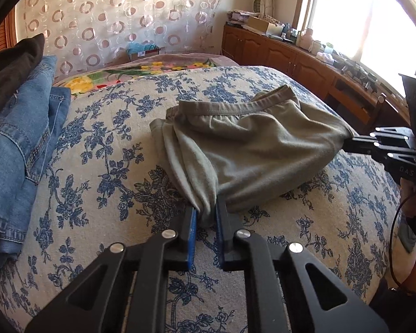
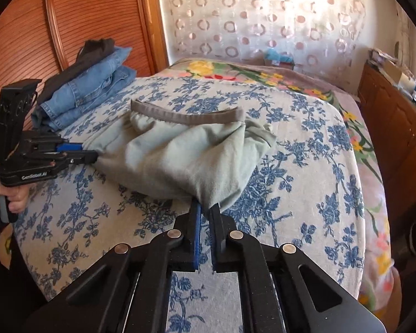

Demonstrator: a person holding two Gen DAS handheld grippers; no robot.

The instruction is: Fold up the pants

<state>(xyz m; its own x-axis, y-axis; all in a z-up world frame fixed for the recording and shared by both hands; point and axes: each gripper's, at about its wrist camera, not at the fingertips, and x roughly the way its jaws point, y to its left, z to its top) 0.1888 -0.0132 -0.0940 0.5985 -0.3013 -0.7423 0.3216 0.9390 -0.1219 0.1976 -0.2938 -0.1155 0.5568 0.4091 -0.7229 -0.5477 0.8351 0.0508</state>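
The left gripper (image 1: 206,212) points downward, jaws clamped on bunched cloth. The right gripper (image 2: 206,208) points down likewise, pinching cloth. A hand (image 2: 12,194) grips the left handle.

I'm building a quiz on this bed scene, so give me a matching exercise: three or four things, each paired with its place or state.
Things:
1. grey-green cotton pants
2. folded blue denim jeans
3. left tool
4. brown wooden cabinet

Places or states:
A. stacked at the bed's edge beside the wooden headboard
B. under the window
C. bunched mid-bed, pinched at two corners
D. shut on fabric

Pairs: 1-C, 2-A, 3-D, 4-B
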